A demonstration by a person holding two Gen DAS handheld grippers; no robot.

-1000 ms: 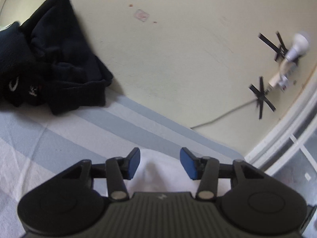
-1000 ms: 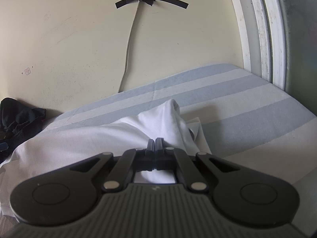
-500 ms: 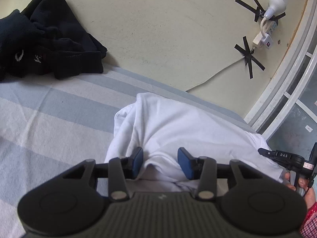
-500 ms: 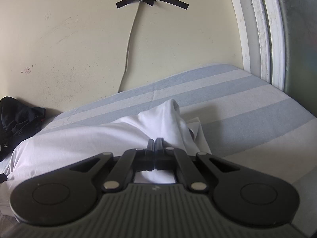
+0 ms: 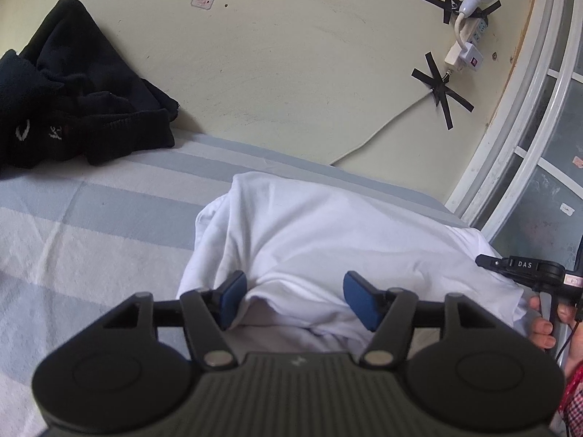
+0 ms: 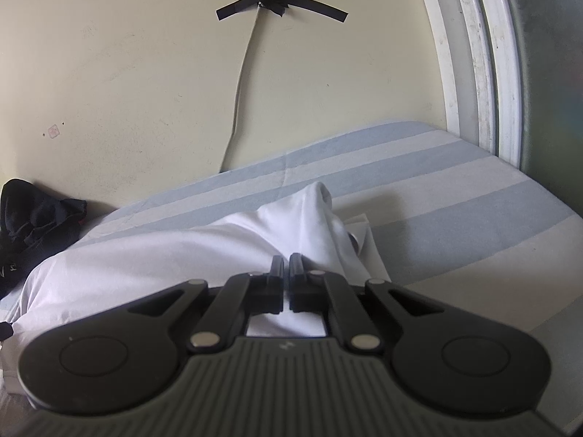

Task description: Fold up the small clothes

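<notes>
A white garment (image 5: 328, 240) lies bunched on the striped blue-and-white bedsheet (image 5: 91, 225). My left gripper (image 5: 295, 296) hovers low over its near edge. Its blue pads (image 5: 233, 291) are opening, with a fold of the cloth lying loose between them and not pressed. In the right wrist view the white garment (image 6: 164, 255) rises to a peak at my right gripper (image 6: 286, 260). Those black fingers (image 6: 276, 266) pinch the cloth, with only a thin slit between them. The right gripper's body (image 5: 524, 267) and the hand (image 5: 543, 324) holding it show at the garment's right end.
A heap of black clothes (image 5: 73, 109) sits against the wall at the bed's far left, also seen as black clothes (image 6: 32, 218). A taped cable and power strip (image 5: 470, 47) hang on the wall. A white window frame (image 5: 528, 138) bounds the bed's right side.
The left gripper swung down and over the white garment, and its pads have spread wider. The right gripper stayed put; a thin slit now shows between its fingers.
</notes>
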